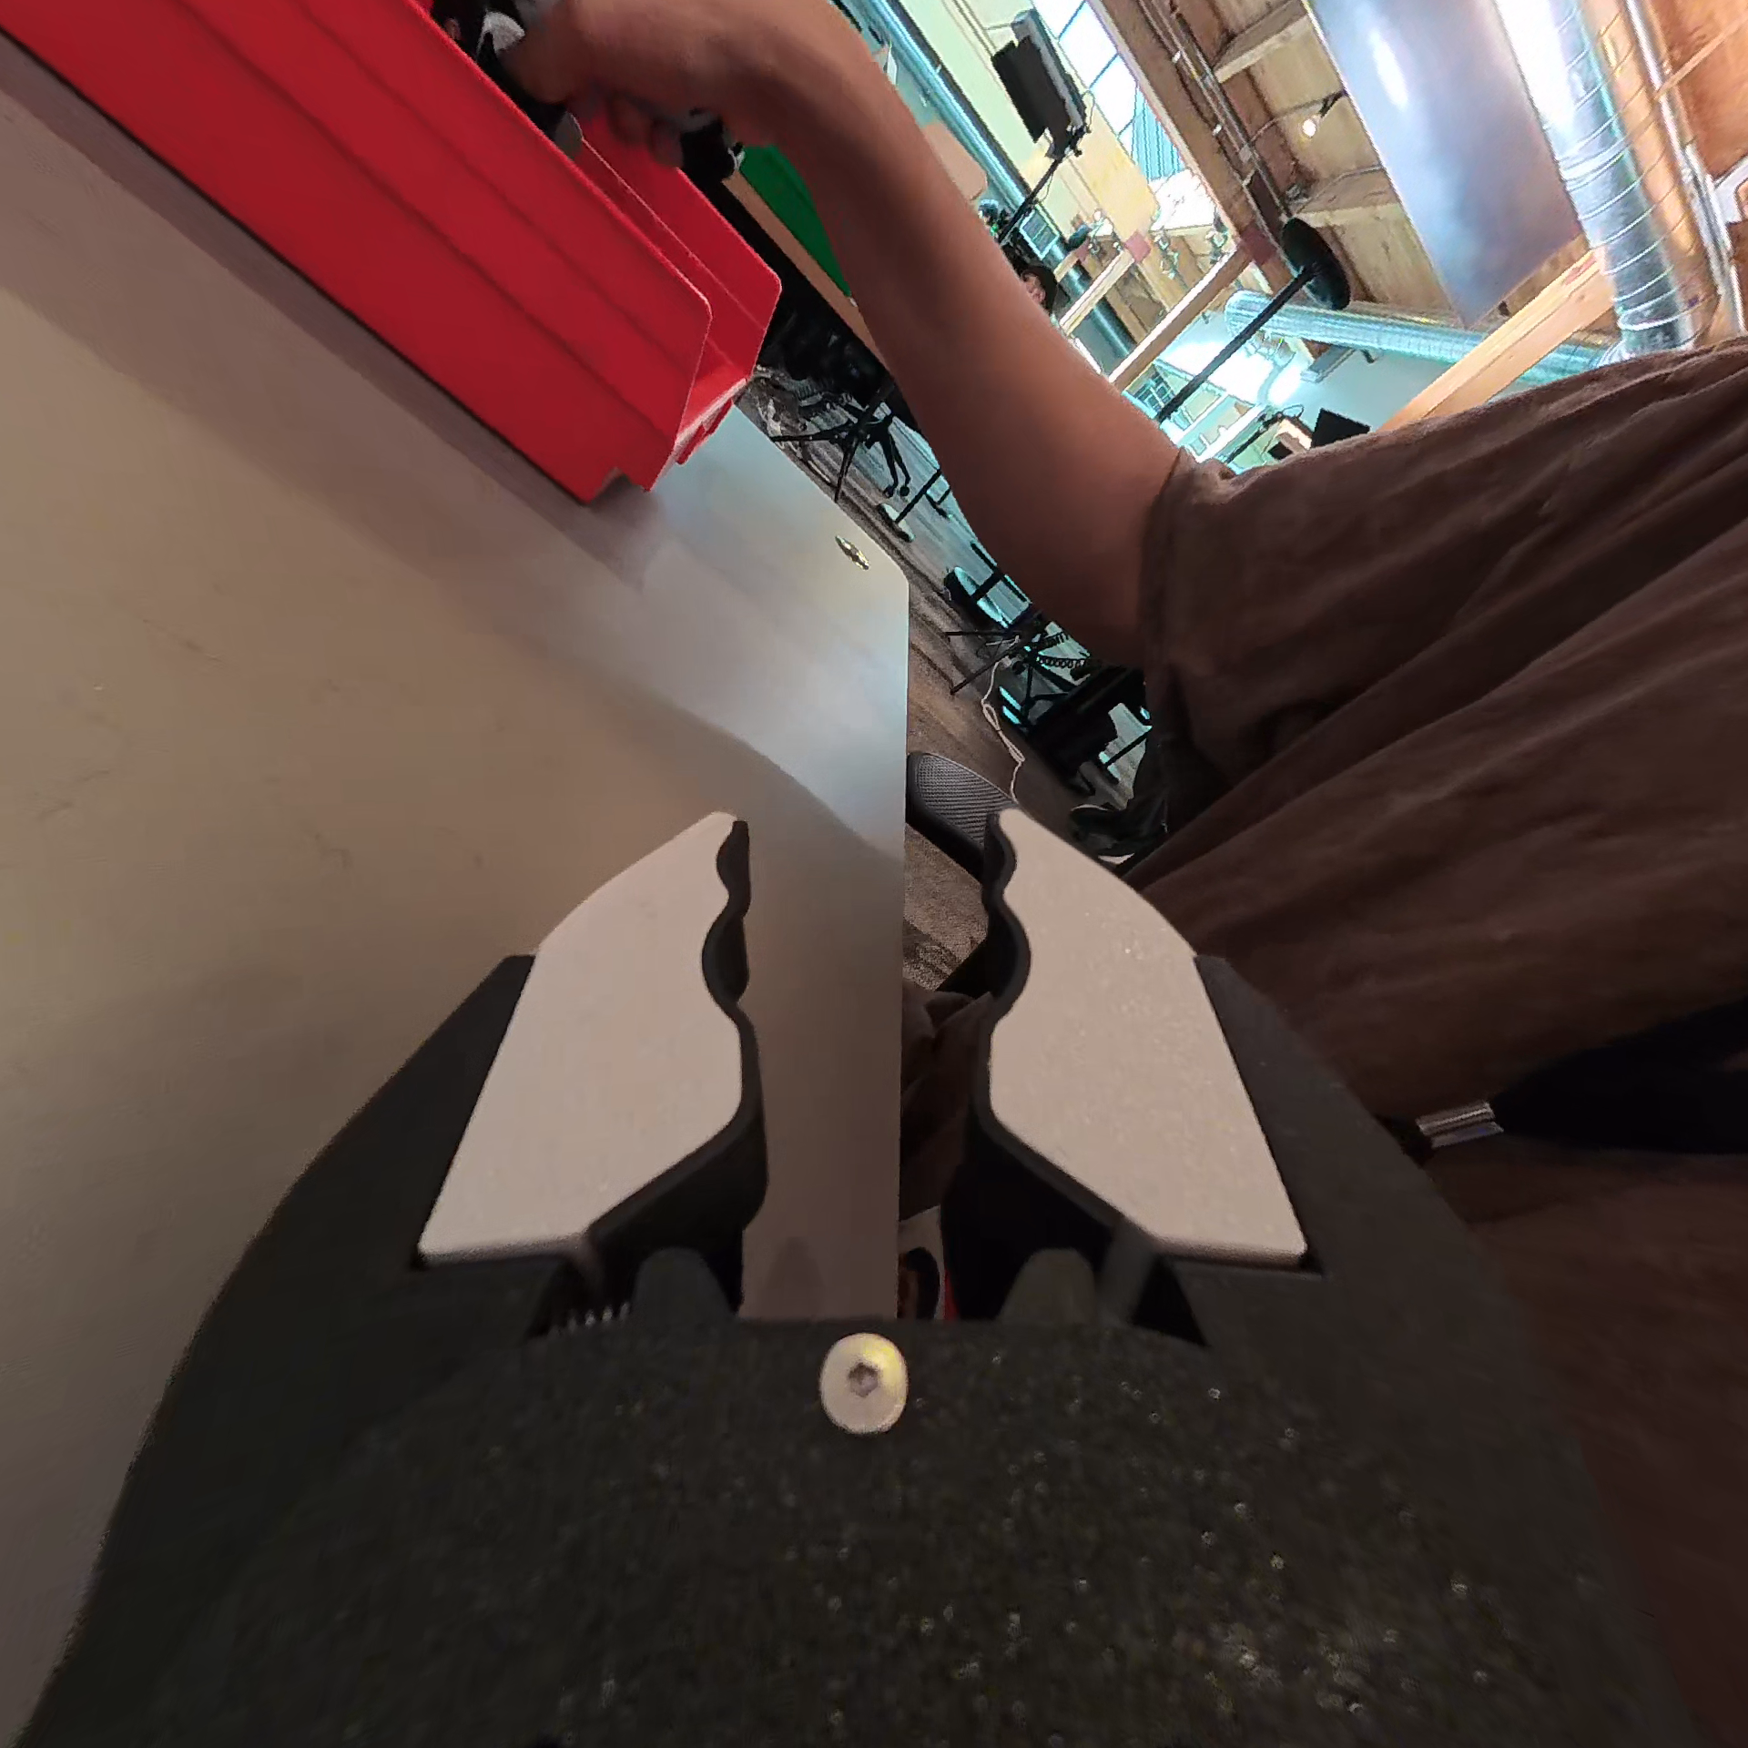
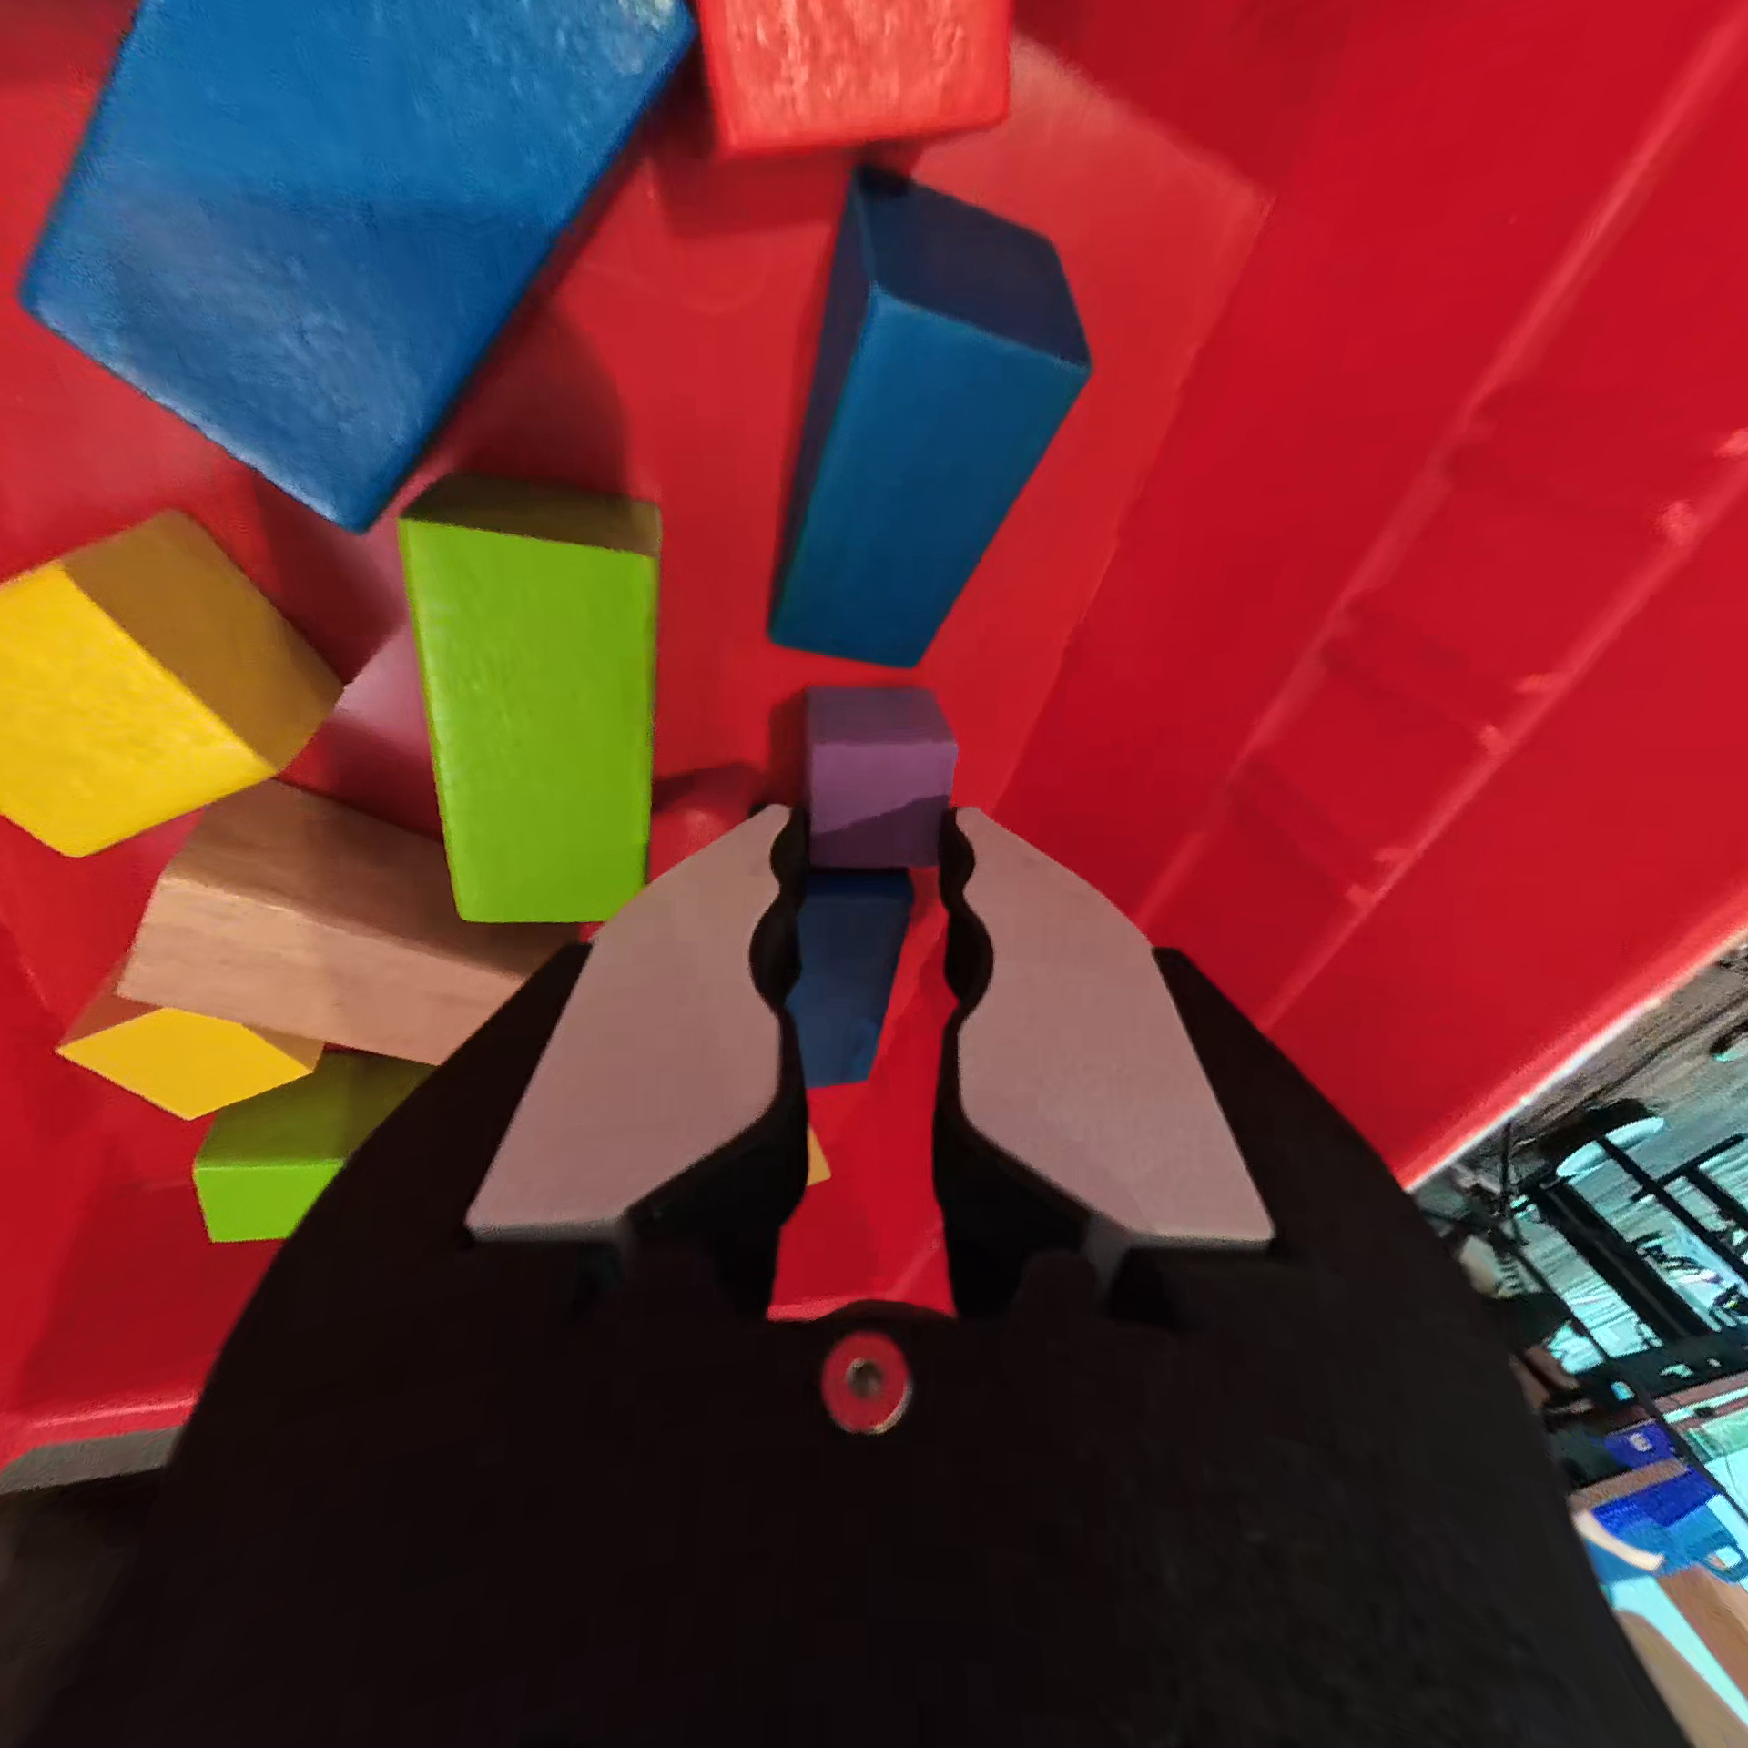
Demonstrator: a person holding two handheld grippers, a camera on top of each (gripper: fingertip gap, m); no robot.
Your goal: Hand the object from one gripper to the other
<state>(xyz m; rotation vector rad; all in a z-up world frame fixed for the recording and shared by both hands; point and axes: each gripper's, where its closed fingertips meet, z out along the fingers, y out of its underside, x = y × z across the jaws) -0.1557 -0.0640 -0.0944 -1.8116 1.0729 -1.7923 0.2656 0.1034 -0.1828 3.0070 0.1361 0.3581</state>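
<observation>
Left gripper: fingers spread apart, nothing between them. To the left of the left finger, pale table top; its edge runs up the gap between the fingers. Ahead and left of the tips, red bin standing on the table. Above the tips, a person's hand reaching into the bin, forearm running down to the right. Right of the right finger, brown clothing.

Right gripper: inside the red bin, fingers clenched on the purple cube, which sits between the fingertips and juts out ahead of them. Contents relative to these fingers, left to right:
- yellow block, far left; a second yellow block below it
- natural wood block, lying across the second yellow block, just left of the left finger
- small green block, partly behind the gripper body
- large blue block, ahead and left
- tall green block, just left of the left fingertip
- small dark blue block, seen in the gap behind the purple cube
- red block, far ahead
- long blue block, directly ahead of the purple cube
- red bin wall, right of the right finger
</observation>
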